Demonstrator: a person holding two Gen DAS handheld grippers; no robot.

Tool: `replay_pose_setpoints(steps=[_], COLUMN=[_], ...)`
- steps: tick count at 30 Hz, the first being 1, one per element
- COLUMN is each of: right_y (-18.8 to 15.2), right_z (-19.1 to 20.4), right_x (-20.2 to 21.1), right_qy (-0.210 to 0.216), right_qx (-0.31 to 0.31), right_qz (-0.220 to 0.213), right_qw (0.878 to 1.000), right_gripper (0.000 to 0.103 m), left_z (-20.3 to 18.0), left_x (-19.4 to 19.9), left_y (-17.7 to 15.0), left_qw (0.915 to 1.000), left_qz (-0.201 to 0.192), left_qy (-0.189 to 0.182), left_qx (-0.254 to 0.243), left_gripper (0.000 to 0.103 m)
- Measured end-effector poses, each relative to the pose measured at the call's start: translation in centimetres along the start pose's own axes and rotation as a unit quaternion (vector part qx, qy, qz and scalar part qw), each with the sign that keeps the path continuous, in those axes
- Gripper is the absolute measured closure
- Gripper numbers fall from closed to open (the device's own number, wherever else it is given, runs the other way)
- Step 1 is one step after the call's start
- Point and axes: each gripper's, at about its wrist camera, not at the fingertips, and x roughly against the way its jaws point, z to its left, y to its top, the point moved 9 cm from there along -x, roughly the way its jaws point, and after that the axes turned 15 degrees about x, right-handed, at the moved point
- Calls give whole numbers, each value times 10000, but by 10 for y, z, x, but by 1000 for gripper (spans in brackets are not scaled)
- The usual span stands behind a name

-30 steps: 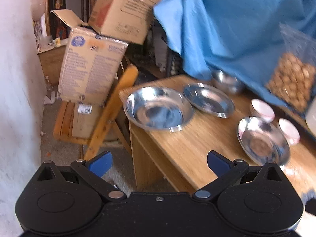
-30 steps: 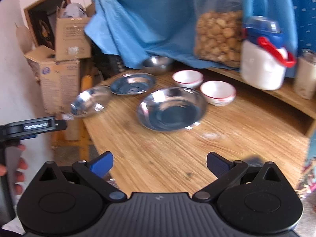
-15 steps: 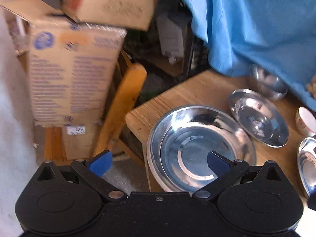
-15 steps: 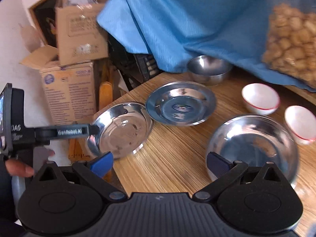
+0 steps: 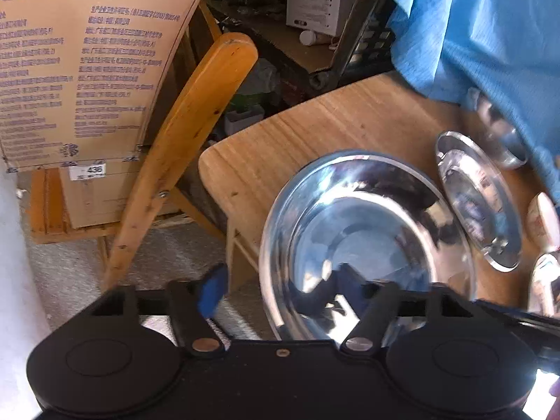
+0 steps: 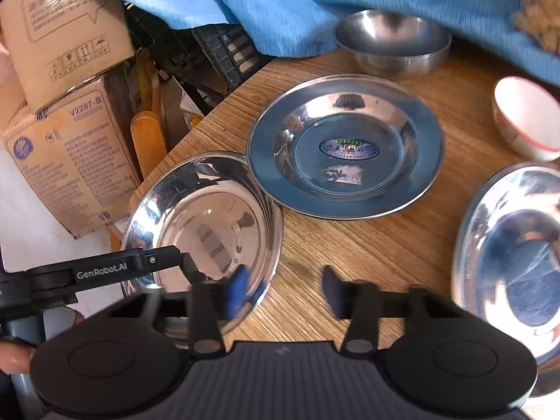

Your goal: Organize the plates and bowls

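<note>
Both grippers hang open over the steel dishes at the table's corner.

The left gripper (image 5: 283, 292) has its jaws spread wide across the near rim of the deep steel plate (image 5: 367, 245), one blue-padded finger (image 5: 211, 294) outside the rim at 9 o'clock and the other over the basin. That plate sits mouth up at the corner of the wooden table (image 5: 297, 133); being round, it has no long axis. At its 2 o'clock lies a rimmed steel plate (image 6: 344, 147) with a sticker in its centre, almost touching it, and a steel bowl (image 6: 392, 42) stands beyond at 12 o'clock, under the blue cloth (image 6: 280, 3). The right gripper (image 6: 285, 292) is also parted, holding nothing, above bare wood between the deep plate and another steel plate (image 6: 514, 259) at 3 o'clock. A white bowl (image 6: 525, 119) sits at 2 o'clock.
</note>
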Motion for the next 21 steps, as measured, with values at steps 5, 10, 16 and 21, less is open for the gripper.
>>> replay_pose_setpoints(steps=[5, 10, 16, 21], right_y=[-1, -2, -7, -16], right_z=[6, 4, 7, 18], right_x=[-1, 2, 6, 14], right_qy=[286, 414, 639, 997], right_qx=[-50, -61, -27, 225], right_qz=[7, 20, 60, 181], right_qw=[9996, 9991, 9979, 9946], right_gripper=[89, 89, 88, 88], left_z=[0, 4, 6, 19], left_x=[4, 11, 26, 43], left_y=[2, -1, -3, -16], left_qw=[9996, 9990, 9992, 9993], left_qz=[53, -23, -159, 10], left_qy=[-198, -237, -160, -78], left_qx=[207, 381, 345, 378], left_gripper=[69, 77, 86, 87])
